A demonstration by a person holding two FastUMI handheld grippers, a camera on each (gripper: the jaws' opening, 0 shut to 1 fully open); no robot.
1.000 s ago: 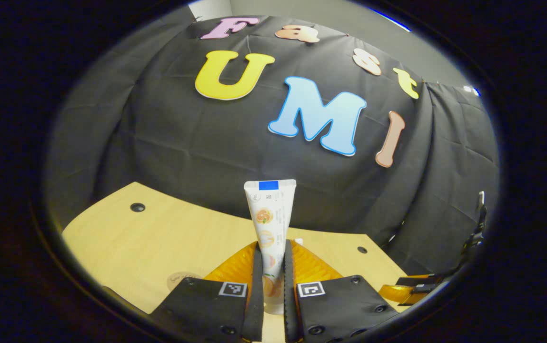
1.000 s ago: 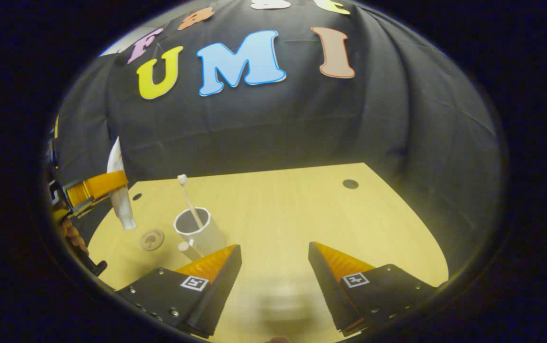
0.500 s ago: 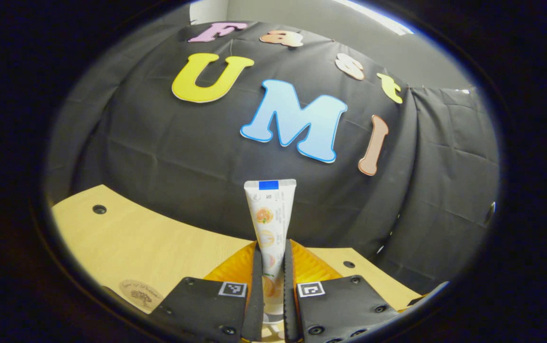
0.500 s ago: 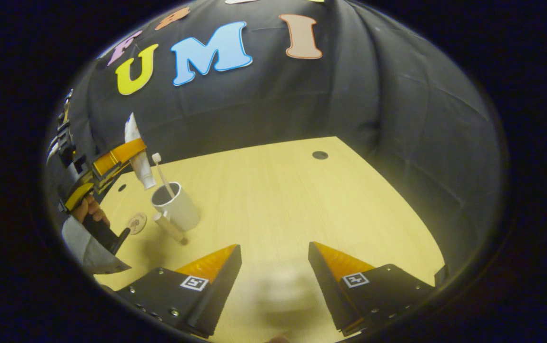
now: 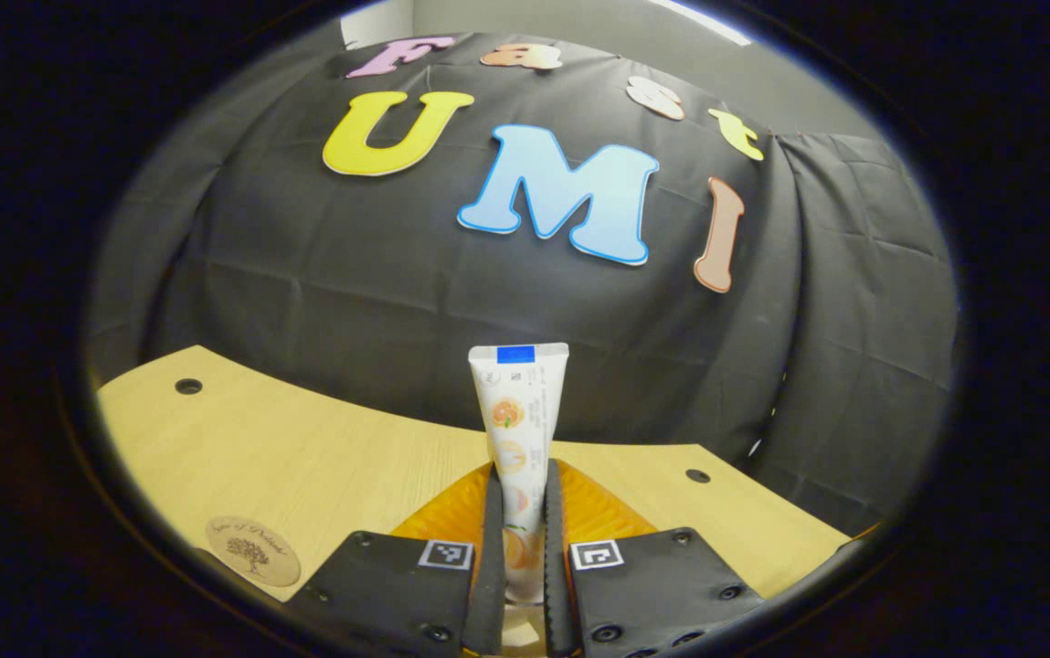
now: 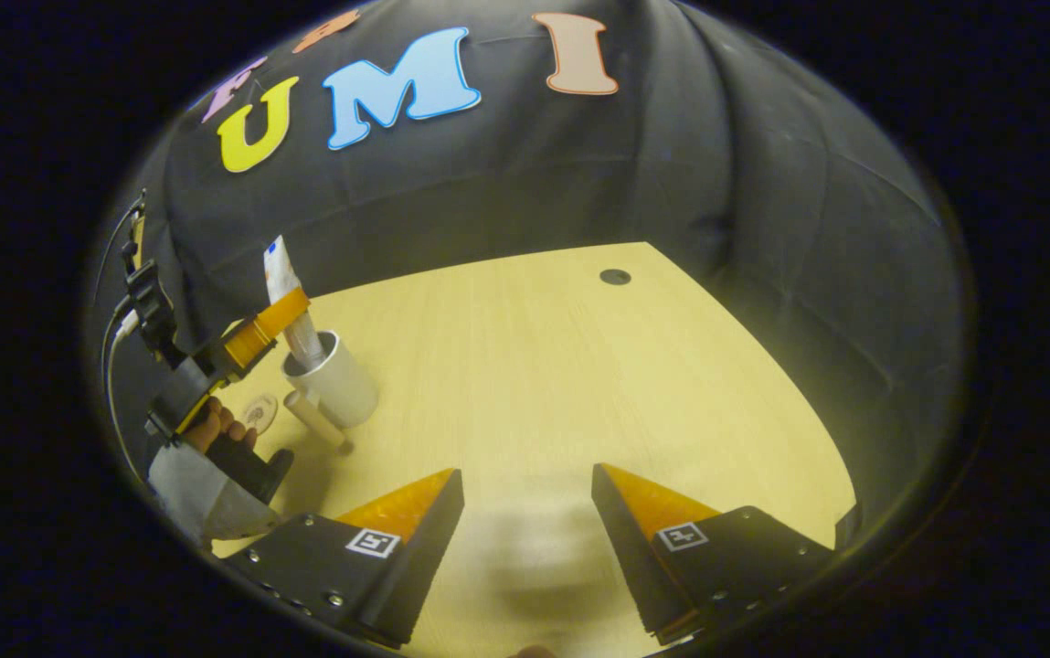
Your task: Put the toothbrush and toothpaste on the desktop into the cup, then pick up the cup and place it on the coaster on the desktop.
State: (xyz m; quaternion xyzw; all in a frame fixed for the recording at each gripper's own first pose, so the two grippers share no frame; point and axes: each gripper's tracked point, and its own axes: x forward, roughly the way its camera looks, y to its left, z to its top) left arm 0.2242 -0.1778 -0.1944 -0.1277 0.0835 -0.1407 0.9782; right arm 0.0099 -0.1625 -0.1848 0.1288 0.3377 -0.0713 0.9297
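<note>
Clearly the toothpaste (image 5: 520,429) is the thing in hand: the left gripper (image 5: 518,557) has both fingers (image 5: 488,548) clamped on the lower part of the tube, so that its flat crimped end rises straight up ahead of the fingers and its cap end hangs below them. Held that way, the narrow end leads downward, which suits dropping it into an open cup. In the right gripper view the same tube (image 6: 291,306) stands nearly upright with its lower end at or just inside the mouth of the white cup (image 6: 334,382); whether it has passed the rim I cannot tell for sure. The toothbrush cannot be made out in the cup at this moment, being hidden or too small to pick out behind the tube.

Just beside the cup, on the near side, a pale stubby cylinder (image 6: 312,418) lies on the counter (image 6: 579,384); what it is I cannot say. The round coaster (image 5: 253,550) lies flat on the counter to the left of the left fingers, near but apart from the cup, ready as the cup's resting place.

The right gripper (image 6: 525,507) hangs over bare counter with its fingers wide apart and nothing between them, well away from the cup, probably kept back so as not to crowd the insertion.
</note>
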